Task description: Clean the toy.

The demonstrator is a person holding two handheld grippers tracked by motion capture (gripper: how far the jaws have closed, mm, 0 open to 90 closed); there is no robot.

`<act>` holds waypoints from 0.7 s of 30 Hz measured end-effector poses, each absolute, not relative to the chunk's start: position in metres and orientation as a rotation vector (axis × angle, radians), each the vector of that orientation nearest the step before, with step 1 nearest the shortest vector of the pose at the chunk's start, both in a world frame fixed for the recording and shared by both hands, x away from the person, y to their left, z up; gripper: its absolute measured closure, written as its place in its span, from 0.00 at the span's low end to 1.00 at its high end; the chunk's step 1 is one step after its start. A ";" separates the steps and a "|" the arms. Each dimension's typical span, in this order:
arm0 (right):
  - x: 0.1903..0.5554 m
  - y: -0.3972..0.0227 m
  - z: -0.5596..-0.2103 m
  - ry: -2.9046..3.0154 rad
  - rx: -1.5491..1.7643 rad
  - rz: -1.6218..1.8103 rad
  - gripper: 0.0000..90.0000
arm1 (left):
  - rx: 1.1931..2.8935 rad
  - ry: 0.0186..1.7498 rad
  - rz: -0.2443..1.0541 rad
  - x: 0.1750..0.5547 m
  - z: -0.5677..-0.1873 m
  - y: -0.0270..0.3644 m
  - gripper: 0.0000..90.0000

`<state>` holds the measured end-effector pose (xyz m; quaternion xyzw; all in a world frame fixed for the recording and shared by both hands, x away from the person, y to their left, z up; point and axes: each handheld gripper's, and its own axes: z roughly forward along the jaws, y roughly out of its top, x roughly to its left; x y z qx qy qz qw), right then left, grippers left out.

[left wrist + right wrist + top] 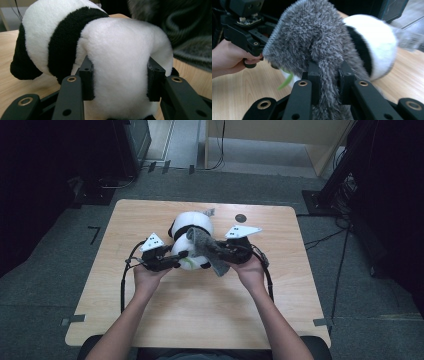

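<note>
Left gripper (pixel 176 256) pinched the white head end of one plush panda (pixel 192 227), its pads pressed into the fur on both sides. That panda lay on its side near the middle of the table (pixel 150 315), its long axis running from the near centre toward the far edge. Right gripper (pixel 216 251), at the panda's right, was clamped on one fuzzy grey cloth (pixel 202 242) draped over the toy. Bare wood stretched wide toward the near edge and both near corners. One dark round spot (pixel 241 218) marked the far right.

No legible text or labels.
</note>
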<state>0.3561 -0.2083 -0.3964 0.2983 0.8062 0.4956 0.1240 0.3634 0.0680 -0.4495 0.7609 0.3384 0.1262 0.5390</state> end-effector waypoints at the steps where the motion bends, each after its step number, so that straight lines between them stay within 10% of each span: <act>1: 0.356 -0.204 -0.398 2.354 0.867 1.448 0.86 | 1.810 0.811 0.305 0.363 -0.449 0.068 0.59; 21: 0.332 -0.156 -0.449 2.598 0.716 1.301 0.89 | 1.724 0.873 0.247 0.365 -0.445 0.074 0.60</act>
